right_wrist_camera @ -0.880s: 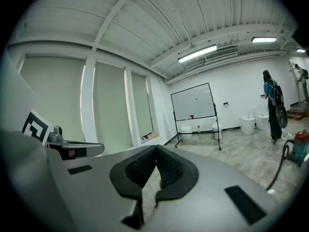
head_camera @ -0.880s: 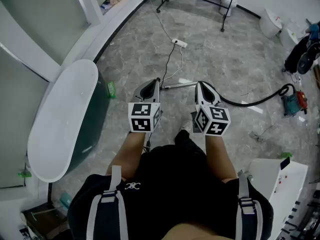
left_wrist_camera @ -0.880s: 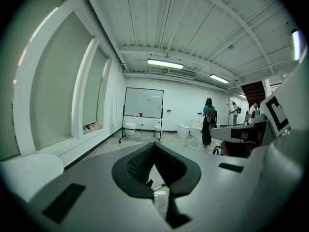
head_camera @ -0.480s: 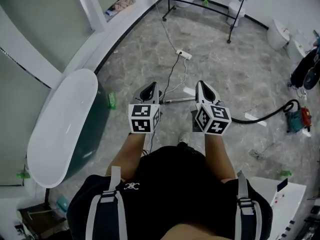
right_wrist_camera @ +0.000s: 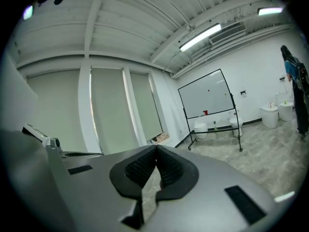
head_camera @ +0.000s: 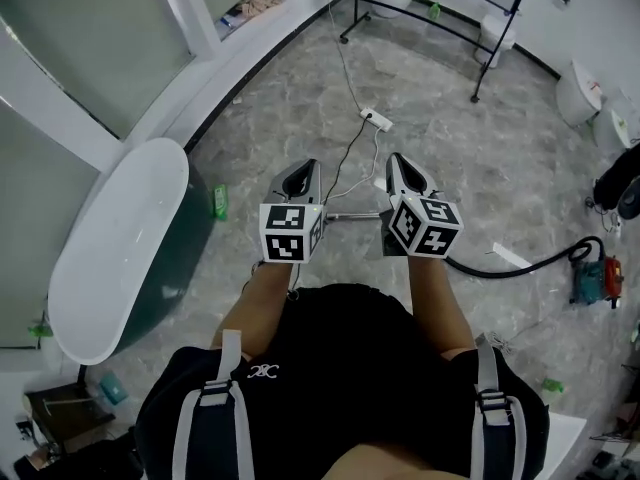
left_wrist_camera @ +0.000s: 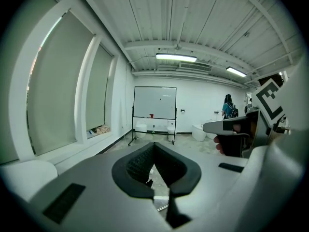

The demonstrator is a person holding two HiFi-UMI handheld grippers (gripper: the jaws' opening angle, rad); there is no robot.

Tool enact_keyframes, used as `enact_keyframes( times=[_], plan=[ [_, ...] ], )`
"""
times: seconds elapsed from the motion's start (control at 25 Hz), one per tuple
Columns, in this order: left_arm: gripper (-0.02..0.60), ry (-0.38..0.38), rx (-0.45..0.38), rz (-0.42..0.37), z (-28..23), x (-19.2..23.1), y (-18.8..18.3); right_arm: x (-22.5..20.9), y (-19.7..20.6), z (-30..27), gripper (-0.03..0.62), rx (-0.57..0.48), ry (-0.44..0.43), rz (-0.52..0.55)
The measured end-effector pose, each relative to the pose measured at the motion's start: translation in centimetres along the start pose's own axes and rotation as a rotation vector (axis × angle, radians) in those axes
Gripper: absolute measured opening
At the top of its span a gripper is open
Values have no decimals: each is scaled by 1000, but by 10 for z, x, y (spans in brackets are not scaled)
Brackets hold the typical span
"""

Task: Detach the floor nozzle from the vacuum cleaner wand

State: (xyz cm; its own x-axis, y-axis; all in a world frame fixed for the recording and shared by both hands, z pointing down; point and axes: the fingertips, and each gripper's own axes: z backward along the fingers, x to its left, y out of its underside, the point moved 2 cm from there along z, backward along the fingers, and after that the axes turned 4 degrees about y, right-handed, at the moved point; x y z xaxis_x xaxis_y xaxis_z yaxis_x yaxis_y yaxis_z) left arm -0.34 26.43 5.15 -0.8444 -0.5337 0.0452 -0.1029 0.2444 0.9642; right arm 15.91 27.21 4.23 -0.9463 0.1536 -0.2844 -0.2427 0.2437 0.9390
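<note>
In the head view a thin metal vacuum wand (head_camera: pixel 350 214) lies on the grey floor, crossing between my two hands. A black hose (head_camera: pixel 510 266) curves away from it to the right toward a red and teal machine (head_camera: pixel 590 268). I cannot make out the floor nozzle; my right hand covers that end of the wand. My left gripper (head_camera: pixel 303 168) and right gripper (head_camera: pixel 395 158) are held side by side above the floor, pointing forward. Both are shut with nothing in them, as the jaws show in the left gripper view (left_wrist_camera: pixel 153 146) and the right gripper view (right_wrist_camera: pixel 155 149).
A white bathtub (head_camera: pixel 120 248) stands at the left. A power strip (head_camera: pixel 375 119) with its cable lies ahead on the floor. A wheeled whiteboard stand (head_camera: pixel 440 18) and toilets stand at the far wall. A person with a backpack (left_wrist_camera: pixel 228 108) stands far off.
The floor has slid toward me in the head view: the wand, power strip and hose now sit closer to my hands. Both grippers keep the same shut pose.
</note>
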Motion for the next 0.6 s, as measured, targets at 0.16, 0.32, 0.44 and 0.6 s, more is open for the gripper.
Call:
enact_keyframes(
  times=[0.16, 0.32, 0.44, 0.6],
  plan=[
    [2, -44, 34, 39, -21, 18, 8, -8, -2, -33, 12, 35, -36, -31],
    [2, -61, 54, 63, -36, 31, 12, -10, 1, -55, 12, 59, -49, -35],
    [2, -56, 68, 75, -50, 40, 17, -12, 10, -73, 12, 86, -45, -36],
    [2, -27, 74, 77, -76, 61, 21, -9, 17, -101, 13, 99, -33, -25]
  ],
)
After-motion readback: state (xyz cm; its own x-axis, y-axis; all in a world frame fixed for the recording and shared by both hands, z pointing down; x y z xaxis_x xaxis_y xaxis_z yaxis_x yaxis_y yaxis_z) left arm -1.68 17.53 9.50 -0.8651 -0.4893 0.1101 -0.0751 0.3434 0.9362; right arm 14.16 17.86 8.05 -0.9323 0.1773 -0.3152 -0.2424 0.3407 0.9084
